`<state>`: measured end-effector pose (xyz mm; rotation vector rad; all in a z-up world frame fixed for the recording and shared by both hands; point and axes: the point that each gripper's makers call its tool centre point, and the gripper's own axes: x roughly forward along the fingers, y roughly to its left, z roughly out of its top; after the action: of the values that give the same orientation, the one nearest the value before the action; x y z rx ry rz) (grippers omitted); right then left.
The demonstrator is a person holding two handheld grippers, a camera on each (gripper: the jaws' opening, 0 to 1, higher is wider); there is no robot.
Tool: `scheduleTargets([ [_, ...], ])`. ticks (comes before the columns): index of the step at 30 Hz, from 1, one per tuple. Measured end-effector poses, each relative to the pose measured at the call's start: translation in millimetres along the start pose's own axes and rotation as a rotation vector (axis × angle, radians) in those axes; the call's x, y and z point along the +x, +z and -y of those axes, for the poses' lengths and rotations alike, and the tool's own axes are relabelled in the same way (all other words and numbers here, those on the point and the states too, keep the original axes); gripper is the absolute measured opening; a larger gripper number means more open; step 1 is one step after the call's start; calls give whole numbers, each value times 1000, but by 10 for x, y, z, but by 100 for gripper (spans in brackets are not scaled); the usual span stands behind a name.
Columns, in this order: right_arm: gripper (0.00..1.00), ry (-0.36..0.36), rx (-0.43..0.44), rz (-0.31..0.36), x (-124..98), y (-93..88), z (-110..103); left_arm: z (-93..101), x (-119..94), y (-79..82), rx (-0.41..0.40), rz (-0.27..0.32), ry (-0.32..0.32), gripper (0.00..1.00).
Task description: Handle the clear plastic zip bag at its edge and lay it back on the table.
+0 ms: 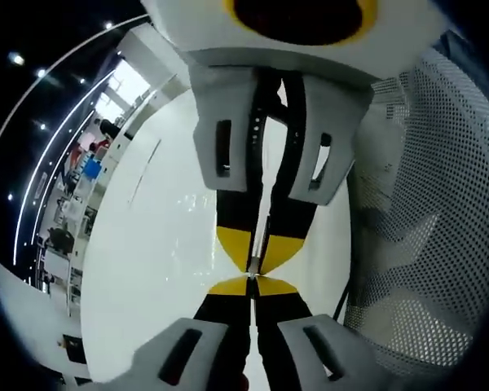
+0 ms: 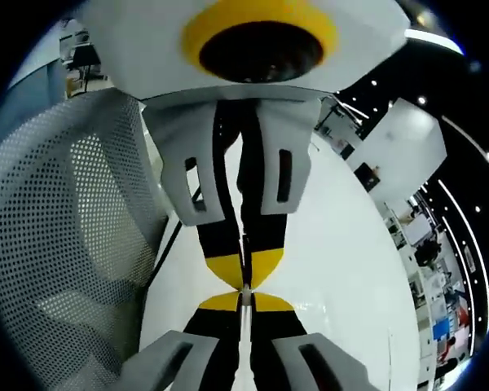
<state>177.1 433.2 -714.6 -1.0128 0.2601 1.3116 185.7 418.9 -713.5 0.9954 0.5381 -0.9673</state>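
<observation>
Left tongs [image 1: 251, 283], right tongs [image 2: 245, 292] tip to tip, both clamped on zip bag [image 1: 264, 213], edge-on along them.

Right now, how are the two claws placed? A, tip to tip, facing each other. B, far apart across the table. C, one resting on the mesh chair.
A: in the left gripper view the left claw rises from below and the right claw comes from above, yellow tips nearly touching, a thin clear edge, likely the zip bag, pinched between them.
</observation>
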Motion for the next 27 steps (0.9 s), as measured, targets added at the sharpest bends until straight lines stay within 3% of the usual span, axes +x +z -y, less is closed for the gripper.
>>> scheduleTargets([
  [3, 0, 12, -6, -17, 23, -7, -45, 50, 27, -26, 34, -21, -8, 0],
  [19, 0, 5, 5, -30, -4, -48, -7, -1, 42, -8, -11, -24, 9, 0],
  [27, 0, 16, 9, -45, 5, -89, -76, 69, 41, -11, -21, -28, -12, 0],
])
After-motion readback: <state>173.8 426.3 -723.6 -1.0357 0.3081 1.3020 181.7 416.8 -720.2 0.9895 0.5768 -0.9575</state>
